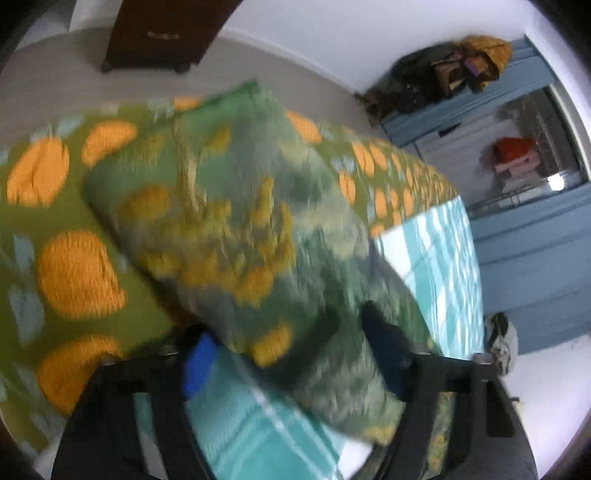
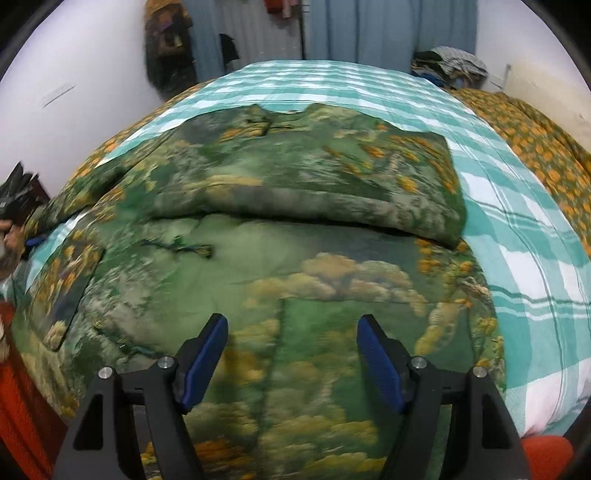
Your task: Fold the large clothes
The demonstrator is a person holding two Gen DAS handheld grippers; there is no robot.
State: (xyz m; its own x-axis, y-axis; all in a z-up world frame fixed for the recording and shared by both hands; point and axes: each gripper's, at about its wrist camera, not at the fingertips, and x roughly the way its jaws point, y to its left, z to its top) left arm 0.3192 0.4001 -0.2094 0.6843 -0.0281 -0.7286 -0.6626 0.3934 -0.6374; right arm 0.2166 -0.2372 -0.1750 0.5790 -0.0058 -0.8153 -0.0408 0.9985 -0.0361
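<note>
A large green garment with a yellow and orange landscape print (image 2: 295,236) lies spread on the bed, its right sleeve side folded inward over the body. My right gripper (image 2: 291,354) is open and empty, just above the garment's lower part. In the left wrist view a fold of the same garment (image 1: 236,229) hangs blurred in front of my left gripper (image 1: 295,354). Its jaws stand wide apart with cloth draped between and over them. Whether they grip it is unclear.
The bed has a teal and white checked sheet (image 2: 517,236) and a green cover with orange spots (image 1: 74,273). A blue wardrobe (image 1: 524,236) stands past the bed. Clothes piles (image 2: 448,62) sit at the bed's far corner. A dark cabinet (image 1: 159,33) stands by the wall.
</note>
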